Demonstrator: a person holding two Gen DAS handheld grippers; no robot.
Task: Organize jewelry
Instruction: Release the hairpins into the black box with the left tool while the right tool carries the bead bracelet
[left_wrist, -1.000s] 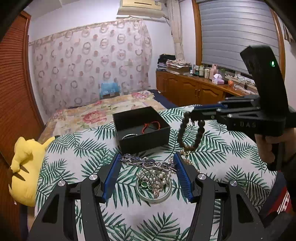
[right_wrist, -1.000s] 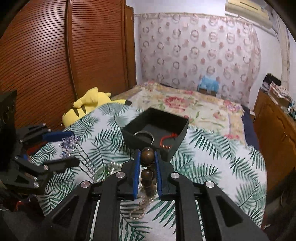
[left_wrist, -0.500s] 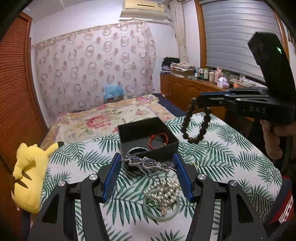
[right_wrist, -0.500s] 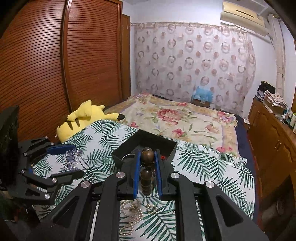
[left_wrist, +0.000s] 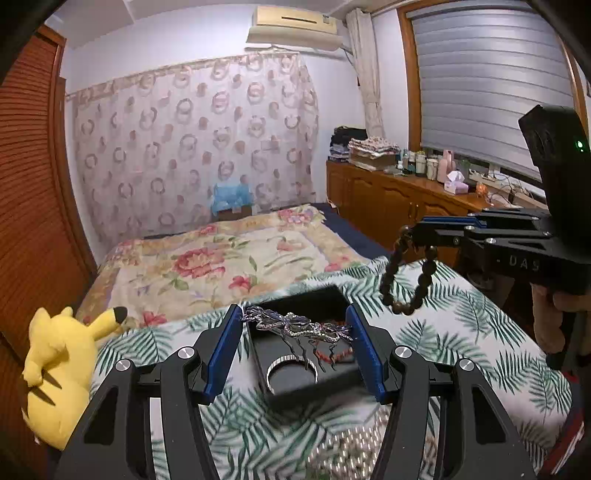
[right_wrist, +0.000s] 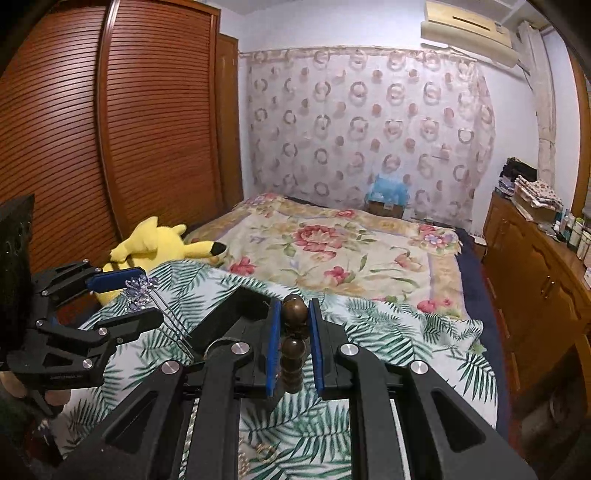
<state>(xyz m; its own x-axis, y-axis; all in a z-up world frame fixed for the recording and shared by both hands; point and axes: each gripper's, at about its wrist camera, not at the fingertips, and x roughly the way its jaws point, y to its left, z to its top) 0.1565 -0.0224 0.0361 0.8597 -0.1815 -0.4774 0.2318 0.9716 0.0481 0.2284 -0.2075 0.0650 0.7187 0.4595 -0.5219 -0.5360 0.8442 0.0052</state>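
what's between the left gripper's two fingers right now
A silver hair comb with lilac crystals spans the left gripper, pad to pad, in the left wrist view. Behind it sits the black box holding a silver bangle.

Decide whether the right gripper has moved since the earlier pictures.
Yes. In the left wrist view, the right gripper and its bead bracelet have risen away from the black box.

Yellow plush toy (left_wrist: 61, 373) flopped at about 8 o'clock in the left view, right by the wooden louvered wardrobe (right_wrist: 110, 140). Floral bedspread (left_wrist: 221, 266) dead center, patterned curtain (right_wrist: 369, 125) behind it at 12. AC unit (left_wrist: 293, 27) up top, wooden dresser (left_wrist: 399, 206) crowded with bottles at 3.
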